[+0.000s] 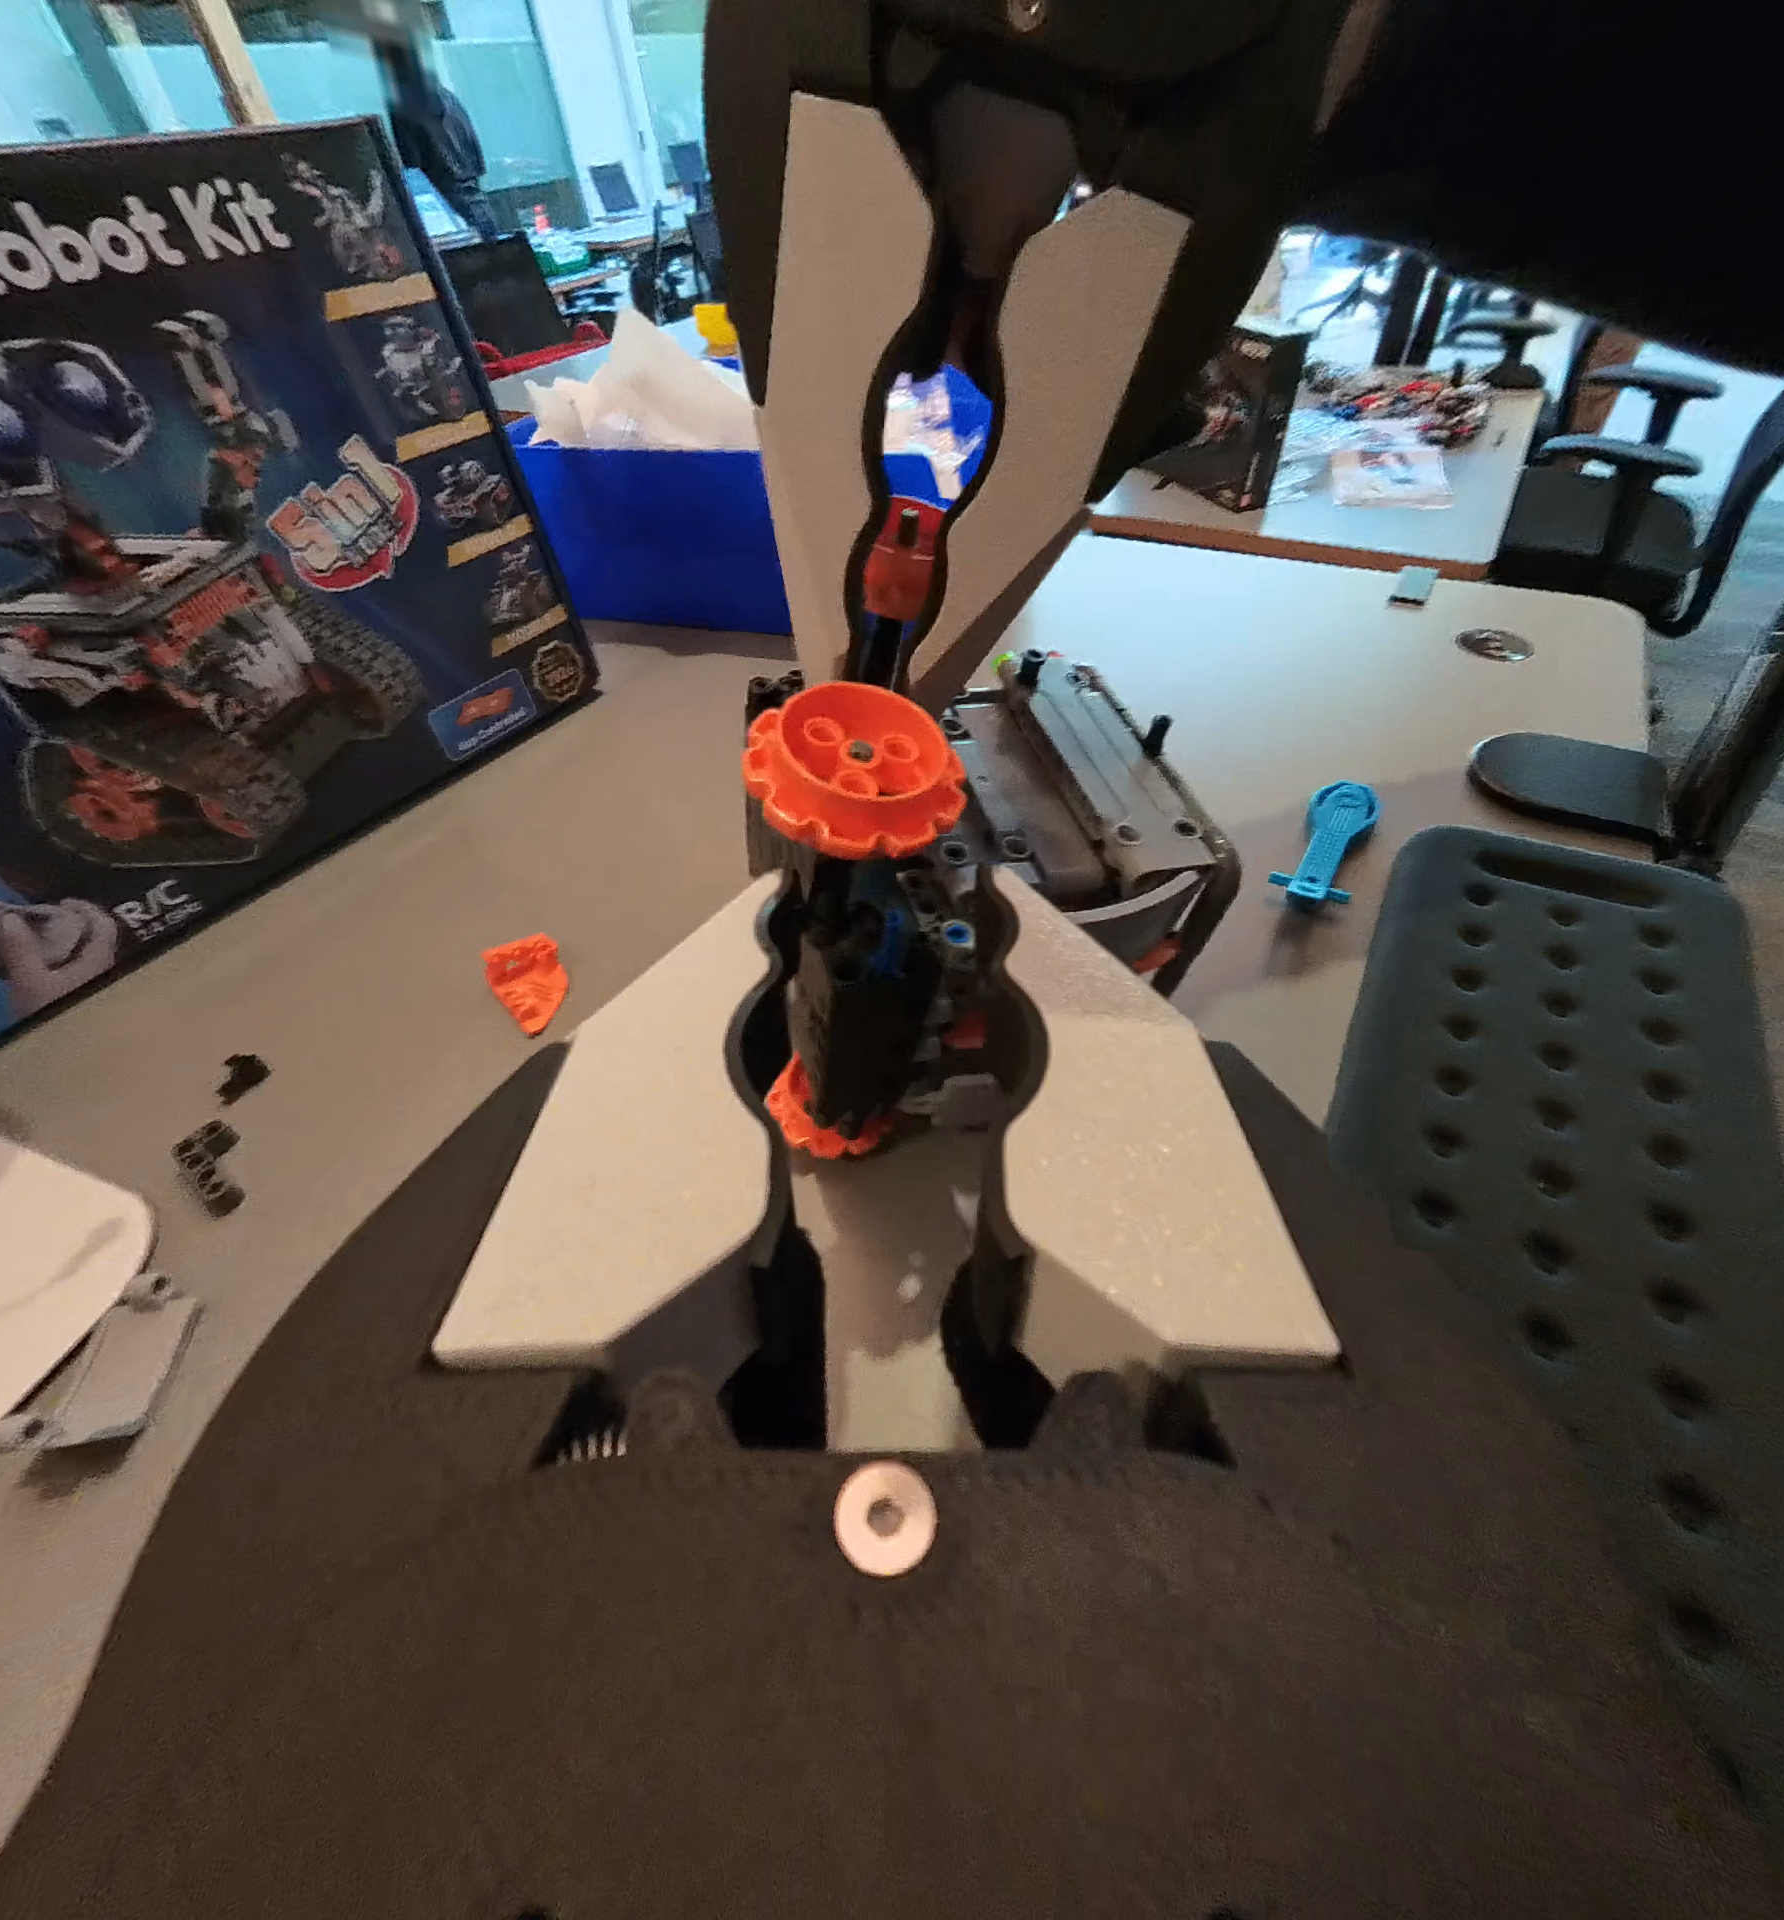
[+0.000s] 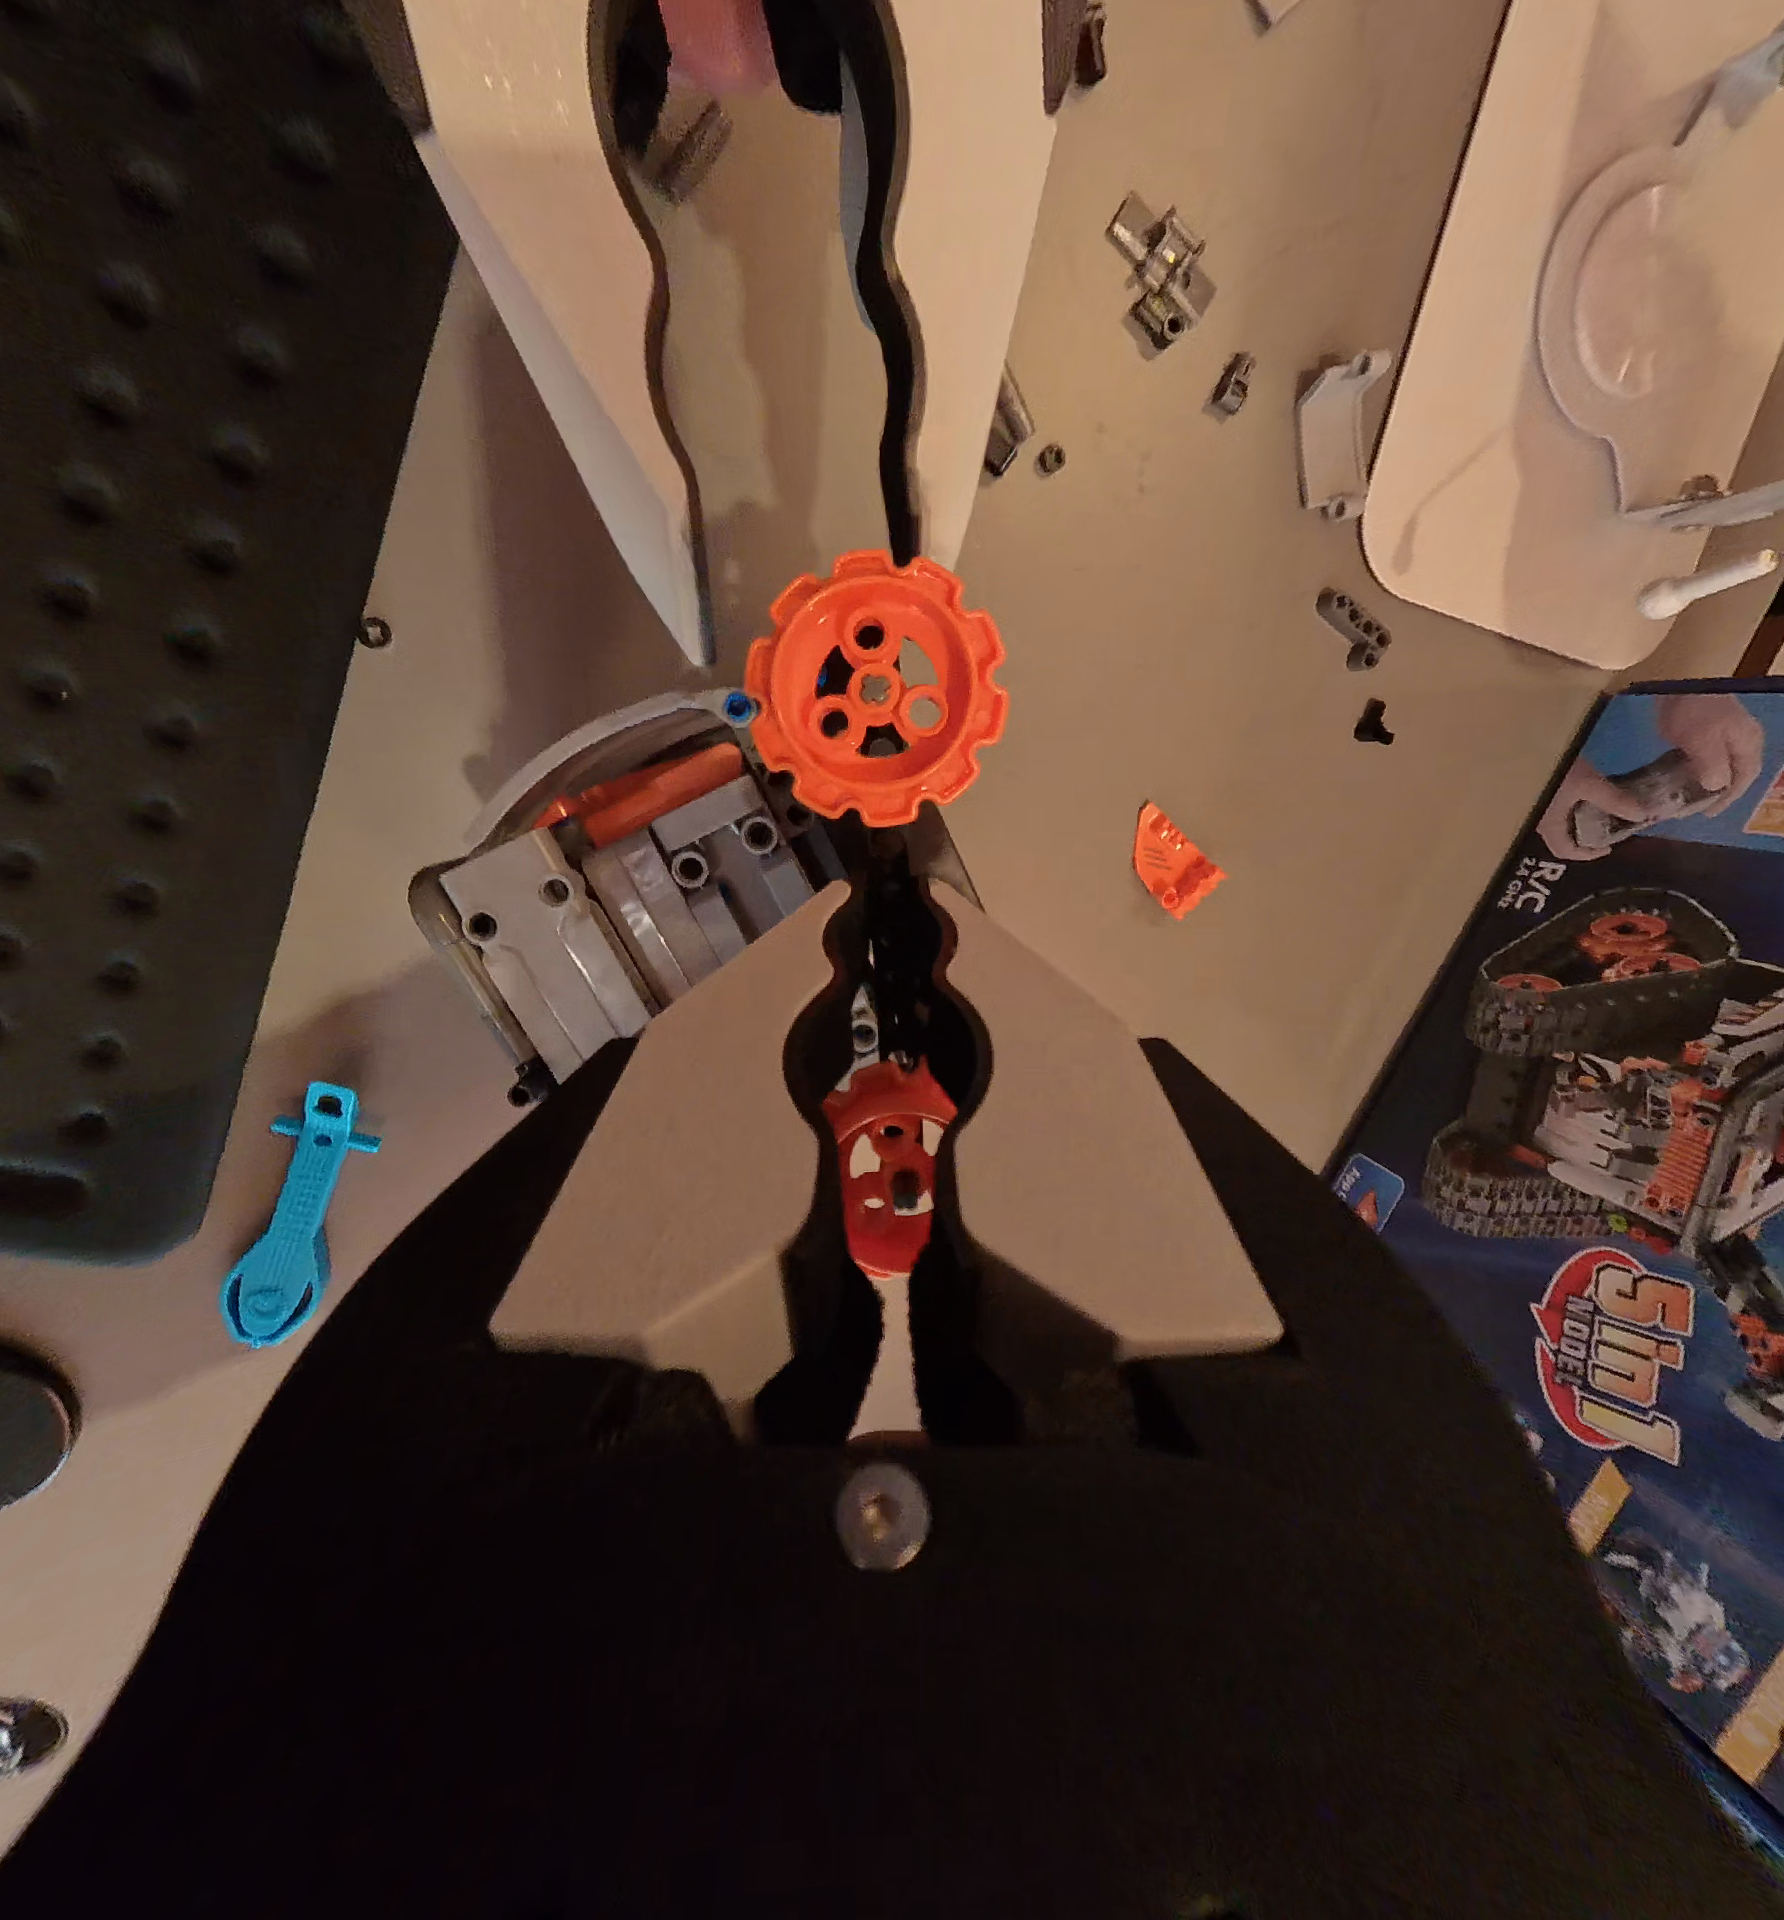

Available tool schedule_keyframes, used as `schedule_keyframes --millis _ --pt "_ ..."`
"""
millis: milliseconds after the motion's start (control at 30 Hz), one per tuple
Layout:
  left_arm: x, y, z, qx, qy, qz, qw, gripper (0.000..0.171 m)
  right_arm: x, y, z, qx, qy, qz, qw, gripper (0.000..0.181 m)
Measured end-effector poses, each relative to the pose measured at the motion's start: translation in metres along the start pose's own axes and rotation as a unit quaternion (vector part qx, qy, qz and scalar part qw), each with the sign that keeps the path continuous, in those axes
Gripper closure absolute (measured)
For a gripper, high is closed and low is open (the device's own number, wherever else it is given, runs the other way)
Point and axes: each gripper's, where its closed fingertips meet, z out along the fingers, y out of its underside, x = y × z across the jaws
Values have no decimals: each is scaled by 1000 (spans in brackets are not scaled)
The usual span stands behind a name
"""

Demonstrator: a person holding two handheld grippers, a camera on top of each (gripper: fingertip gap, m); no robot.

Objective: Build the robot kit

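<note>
Left gripper (image 1: 883,997): we see its jaws clenched on the black block assembly (image 1: 867,997), which fills the gap between the grey fingers (image 1: 639,1174).

Right gripper (image 2: 893,1049): we see it closed on a red connector (image 2: 888,1174) at the end of a black axle (image 2: 893,956); in the left wrist view it comes down from above (image 1: 893,582), tips just over the assembly.

Orange wheel (image 2: 872,686): toothed, seated on the axle, just past the right tips and on top of the assembly held by the left.

Second orange wheel (image 1: 815,1117): at the assembly's lower end, deep between the left fingers.

Grey model (image 2: 618,904): a larger built section on the table, just beyond and beside both grippers' tips; we cannot tell whether it touches the assembly.

Loose parts: an orange piece (image 2: 1174,857) to the right of the right tips; a blue tool (image 2: 290,1216) to their left; small dark pieces (image 1: 207,1164) left of the left gripper.

Kit box (image 1: 192,582): upright, well to the left of the left gripper.

Handling: we judge the assembly light, rigid plastic, smooth-faced and held together by friction only, so twisting could pop joints; the blocky black core offers the firmest hold, not the wheels.
</note>
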Motion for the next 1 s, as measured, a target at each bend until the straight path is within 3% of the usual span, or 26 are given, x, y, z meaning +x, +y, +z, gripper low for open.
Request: schedule_keyframes --millis 267,400,500,600,700,867,1000 --pt "12 -14 -6 32 2 9 999 145 -5 -4 -15 -14 -29 -37 999 177" --pt "15 -7 -5 15 -9 21 1000 144 -5 2 -9 -42 -43 -58 996 177" --pt "25 -5 -3 15 15 8 1000 157 -4 8 -6 -61 -47 -67 995 177" --pt "29 3 -2 5 15 13 1000 158 -7 10 -5 -66 -61 -75 993 177" --pt "14 -2 -9 26 -5 -11 1000 150 -10 11 -5 -59 -76 -78 992 177" --pt "0 11 -3 2 -6 -49 999 134 -7 11 -5 -58 -86 -86 991 177" --pt "-1 19 2 -10 8 -77 997 134 -5 8 -4 -52 -93 -93 990 177"
